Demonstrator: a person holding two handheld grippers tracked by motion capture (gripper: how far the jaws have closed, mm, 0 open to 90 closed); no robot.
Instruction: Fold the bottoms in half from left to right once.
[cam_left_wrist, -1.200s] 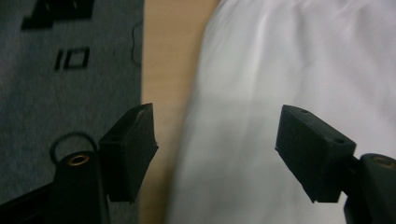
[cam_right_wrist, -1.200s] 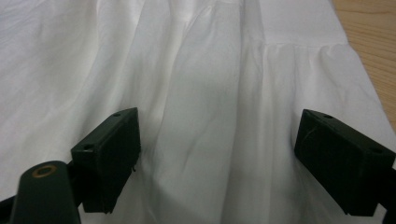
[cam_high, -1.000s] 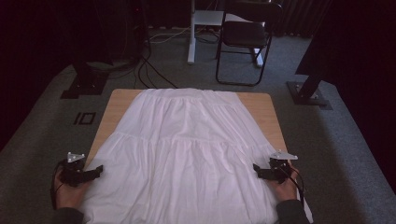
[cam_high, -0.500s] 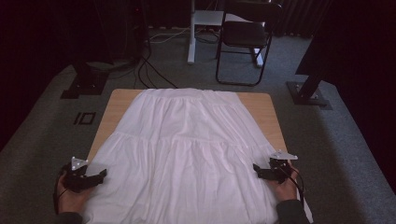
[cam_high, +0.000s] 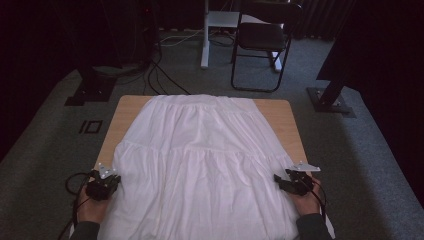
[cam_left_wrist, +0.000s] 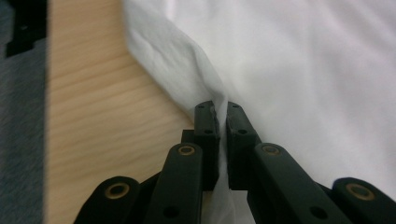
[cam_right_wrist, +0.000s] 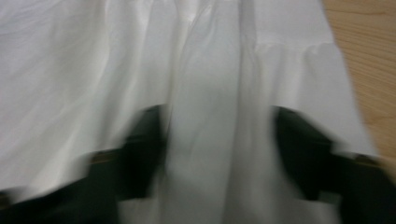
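Observation:
A white tiered skirt (cam_high: 200, 160) lies spread flat over the wooden table (cam_high: 127, 107), waistband at the far end. My left gripper (cam_high: 111, 181) sits at the skirt's near left edge. In the left gripper view its jaws have just closed, and the gripper (cam_left_wrist: 222, 114) is shut on a raised fold of the skirt's hem (cam_left_wrist: 187, 70) above the bare wood (cam_left_wrist: 102, 116). My right gripper (cam_high: 280, 182) rests on the near right edge. In the blurred right gripper view the gripper (cam_right_wrist: 219, 135) has been closing, its jaws still apart with a ridge of skirt fabric (cam_right_wrist: 205, 93) between them.
A black folding chair (cam_high: 262, 40) and a white desk leg (cam_high: 205, 35) stand beyond the table. Black stand bases (cam_high: 92, 90) (cam_high: 332, 97) sit on the grey carpet at both far corners, with cables (cam_high: 165, 75) trailing behind. Bare wood (cam_right_wrist: 369, 56) shows beside the skirt's right edge.
My left gripper has slid right onto the skirt's edge and closed on the fabric. The right hand has stayed in place.

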